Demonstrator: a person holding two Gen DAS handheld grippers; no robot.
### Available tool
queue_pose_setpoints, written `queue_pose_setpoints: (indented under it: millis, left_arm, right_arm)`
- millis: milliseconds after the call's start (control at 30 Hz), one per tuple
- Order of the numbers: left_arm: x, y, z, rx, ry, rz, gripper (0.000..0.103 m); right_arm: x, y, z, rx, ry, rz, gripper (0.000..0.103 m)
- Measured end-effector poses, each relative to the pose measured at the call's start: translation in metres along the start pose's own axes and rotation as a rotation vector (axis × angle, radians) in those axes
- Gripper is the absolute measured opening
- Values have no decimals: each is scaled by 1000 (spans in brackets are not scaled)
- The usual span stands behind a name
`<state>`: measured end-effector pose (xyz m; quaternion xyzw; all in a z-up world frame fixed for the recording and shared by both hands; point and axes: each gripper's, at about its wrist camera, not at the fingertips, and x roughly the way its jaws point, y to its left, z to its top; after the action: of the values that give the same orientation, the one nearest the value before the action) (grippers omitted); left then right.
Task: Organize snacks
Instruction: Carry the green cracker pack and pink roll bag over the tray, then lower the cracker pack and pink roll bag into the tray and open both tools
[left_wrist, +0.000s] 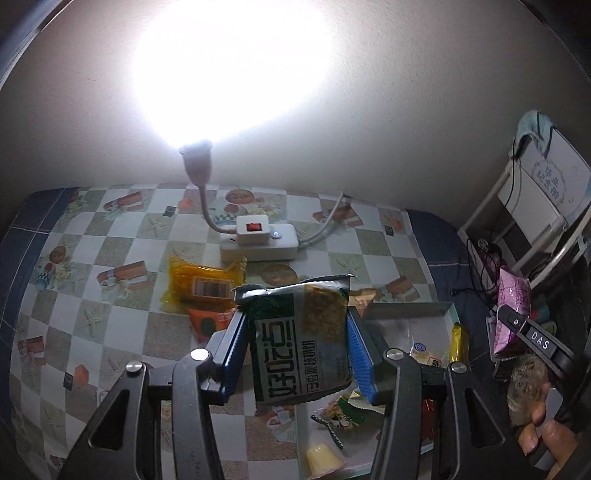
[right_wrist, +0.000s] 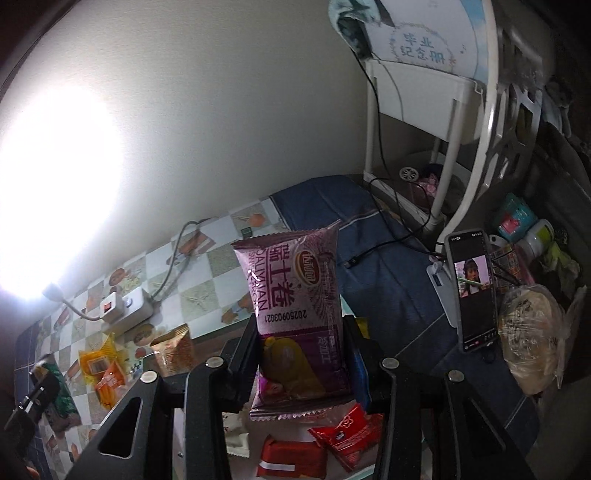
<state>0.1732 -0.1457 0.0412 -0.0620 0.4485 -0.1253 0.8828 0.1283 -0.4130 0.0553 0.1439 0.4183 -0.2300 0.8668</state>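
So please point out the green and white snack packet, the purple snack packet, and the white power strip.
green and white snack packet (left_wrist: 301, 339), left wrist view, printed front.
purple snack packet (right_wrist: 295, 295), right wrist view, printed front.
white power strip (left_wrist: 258, 245), left wrist view, top face.

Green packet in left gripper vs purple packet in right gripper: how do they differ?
Colour: the green packet is green and white with a noodle-like picture; the purple packet is purple-pink with a yellow picture low down.
Shape: the green packet looks squarish, the purple packet taller and narrower.
Top edge: the green packet's looks torn and crumpled, the purple packet's is a neat zigzag seal.
Shared: each is held upright, clamped between its gripper's fingers: left gripper, right gripper.
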Motion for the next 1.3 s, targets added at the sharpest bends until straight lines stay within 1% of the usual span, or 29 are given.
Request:
queue_pose_setpoints:
  millis: [133,200,367,600,833,967,1300]
  left_arm:
    - [23,-21,-8,42,54,-15,52]
    - [35,-26,-12,44,84,-26,52]
    - [64,-33,-21,47,149,-35,52]
    - [89,-36,-31,47,221,-47,52]
    - [100,-38,-37,66,256,-29,52]
    - [104,-39,-39,75,268,-20,52]
    - [113,-38,-43,78,297,-14,52]
  right_arm:
    - [14,-11,-1,26,25,-5,45]
    - [24,-14,-2,35,43,-6,45]
    - [44,-17,-7,38,79,-7,45]
    - [67,-14,-15,33,94,-6,45]
    - [86,-3,-25,-7,109,2,46]
    - [94,-1,-30,-14,136,-15,46]
    - [98,3,-32,-40,164,-38,48]
